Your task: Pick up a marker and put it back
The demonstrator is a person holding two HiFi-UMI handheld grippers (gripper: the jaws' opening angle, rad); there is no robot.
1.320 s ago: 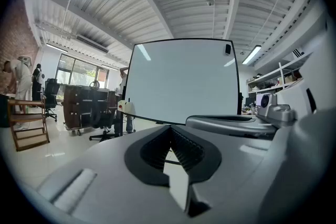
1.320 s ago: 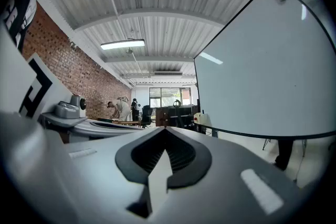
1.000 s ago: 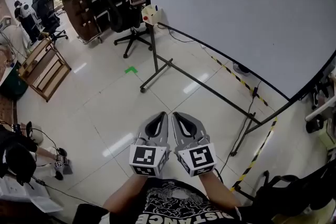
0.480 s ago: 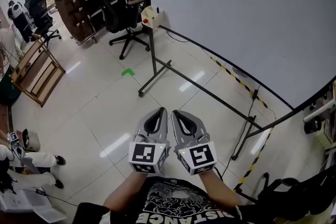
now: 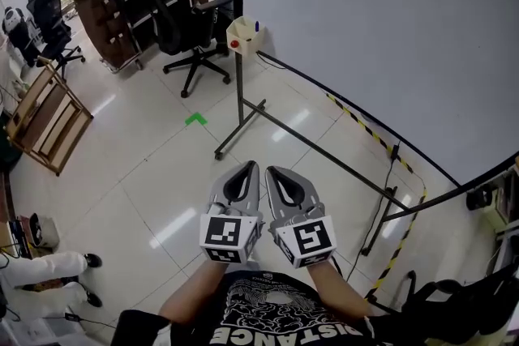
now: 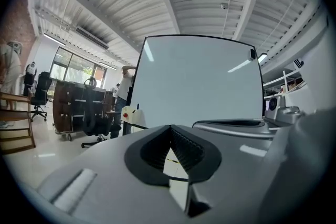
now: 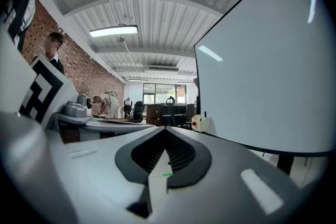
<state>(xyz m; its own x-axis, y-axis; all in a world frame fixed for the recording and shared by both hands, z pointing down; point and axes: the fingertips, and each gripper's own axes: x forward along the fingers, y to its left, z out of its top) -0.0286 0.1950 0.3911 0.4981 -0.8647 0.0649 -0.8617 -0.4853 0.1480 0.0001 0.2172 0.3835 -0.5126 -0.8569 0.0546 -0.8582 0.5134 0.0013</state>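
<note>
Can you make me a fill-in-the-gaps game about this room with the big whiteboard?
1. The left gripper and the right gripper both have their jaws ____.
2. The dot on the box at the whiteboard's corner is ____.
3. The tape mark on the floor is ____.
Missing words: shut, red, green.

My head camera looks steeply down; both gripper cameras face level, sharing the whiteboard point(image 5: 381, 28) at its upper right, seemingly far off.

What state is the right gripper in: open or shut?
Shut. The right gripper shows its jaw tips touching in its own view, with nothing between them.
</note>
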